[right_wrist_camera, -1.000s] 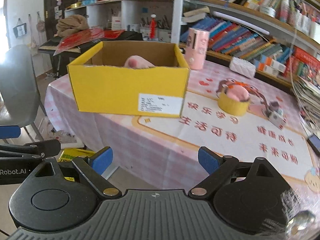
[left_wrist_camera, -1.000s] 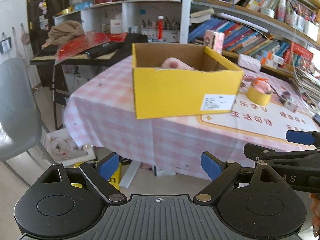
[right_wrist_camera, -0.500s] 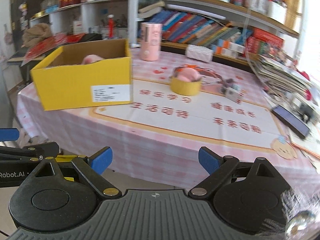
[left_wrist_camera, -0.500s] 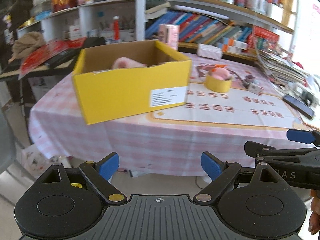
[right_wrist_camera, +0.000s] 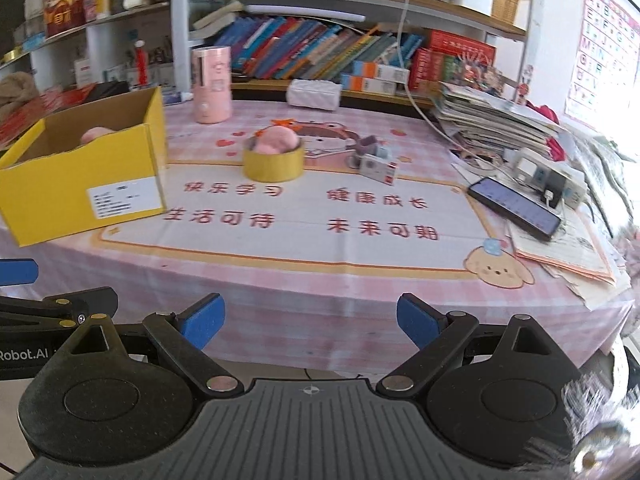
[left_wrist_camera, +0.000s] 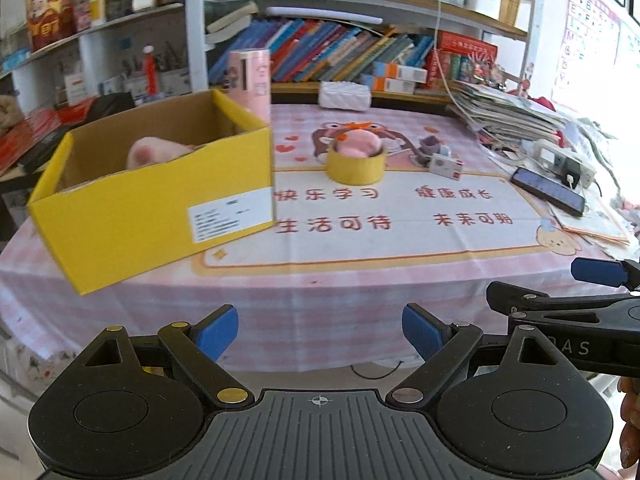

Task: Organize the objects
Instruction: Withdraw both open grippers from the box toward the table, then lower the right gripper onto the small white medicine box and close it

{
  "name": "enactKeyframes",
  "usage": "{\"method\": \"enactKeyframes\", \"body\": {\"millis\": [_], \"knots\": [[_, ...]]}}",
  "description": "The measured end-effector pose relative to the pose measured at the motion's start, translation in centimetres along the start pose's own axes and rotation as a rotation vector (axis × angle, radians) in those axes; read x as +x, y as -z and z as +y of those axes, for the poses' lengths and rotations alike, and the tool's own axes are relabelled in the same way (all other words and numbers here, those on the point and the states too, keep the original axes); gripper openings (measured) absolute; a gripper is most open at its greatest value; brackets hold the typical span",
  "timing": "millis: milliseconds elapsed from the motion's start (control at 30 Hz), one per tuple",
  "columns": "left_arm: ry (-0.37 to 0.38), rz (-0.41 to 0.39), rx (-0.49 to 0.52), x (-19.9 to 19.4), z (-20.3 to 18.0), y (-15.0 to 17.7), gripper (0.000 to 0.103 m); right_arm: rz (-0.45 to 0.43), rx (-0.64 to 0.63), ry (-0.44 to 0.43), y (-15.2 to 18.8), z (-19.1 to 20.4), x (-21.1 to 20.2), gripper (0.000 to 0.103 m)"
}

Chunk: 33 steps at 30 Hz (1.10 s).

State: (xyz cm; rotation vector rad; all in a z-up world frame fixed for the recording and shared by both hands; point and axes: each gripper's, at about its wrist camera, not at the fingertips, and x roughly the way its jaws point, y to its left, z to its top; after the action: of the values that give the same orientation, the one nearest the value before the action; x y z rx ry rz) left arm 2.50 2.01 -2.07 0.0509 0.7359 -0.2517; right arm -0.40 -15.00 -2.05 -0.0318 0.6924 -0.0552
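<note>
Left wrist view: yellow box [left_wrist_camera: 152,204] overhanging table edge [left_wrist_camera: 320,296].

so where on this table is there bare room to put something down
The widest bare patch is the printed mat, from the yellow box across to the phone, in front of the tape roll. The near tablecloth edge is bare too. The right side is crowded: phone, power strip, stacked papers.
</note>
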Motion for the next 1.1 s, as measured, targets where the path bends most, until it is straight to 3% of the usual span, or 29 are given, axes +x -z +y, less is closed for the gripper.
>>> {"method": "enactKeyframes", "body": {"millis": [400,1100], "knots": [[0.014,0.019,0.014,4.2,-2.6,-2.9,0.091,0.029,0.027,0.022,-1.7,-3.7,3.6,0.093],[-0.048,-0.014,-0.022,11.9,-6.0,-10.5,0.091,0.032,0.024,-0.024,-9.5,-9.8,12.8,0.093]]}}
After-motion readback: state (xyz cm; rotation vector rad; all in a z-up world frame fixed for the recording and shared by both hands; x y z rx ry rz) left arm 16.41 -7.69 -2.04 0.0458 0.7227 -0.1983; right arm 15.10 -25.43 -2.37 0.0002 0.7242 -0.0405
